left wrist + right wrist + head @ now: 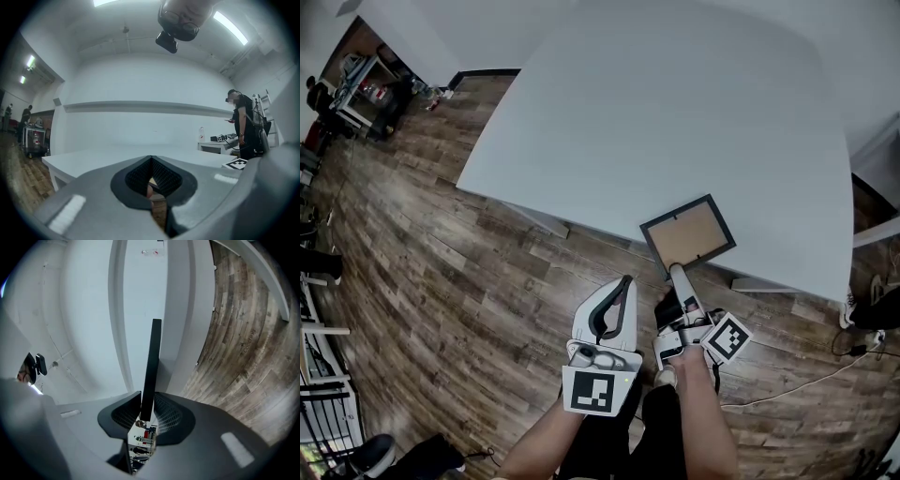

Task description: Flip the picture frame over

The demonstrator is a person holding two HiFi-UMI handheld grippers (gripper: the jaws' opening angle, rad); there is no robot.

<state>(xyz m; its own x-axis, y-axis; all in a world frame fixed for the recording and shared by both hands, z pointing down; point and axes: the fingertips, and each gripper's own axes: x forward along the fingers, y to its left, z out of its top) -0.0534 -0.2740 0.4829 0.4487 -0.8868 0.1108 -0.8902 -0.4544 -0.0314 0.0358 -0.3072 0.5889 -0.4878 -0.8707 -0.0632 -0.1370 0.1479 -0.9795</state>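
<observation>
Picture frame [687, 232] near corner hidden by right tongs [676, 272] (faces unseen edge-on).

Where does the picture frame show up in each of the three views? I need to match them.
Head view: the picture frame is right of centre at the table's near edge, its near corner in the right gripper.
Left gripper view: not identifiable; only a tiny sliver shows through the jaw gap.
Right gripper view: an edge-on dark strip rising from between the jaws, centre.
Shared landmark: the white table.
</observation>
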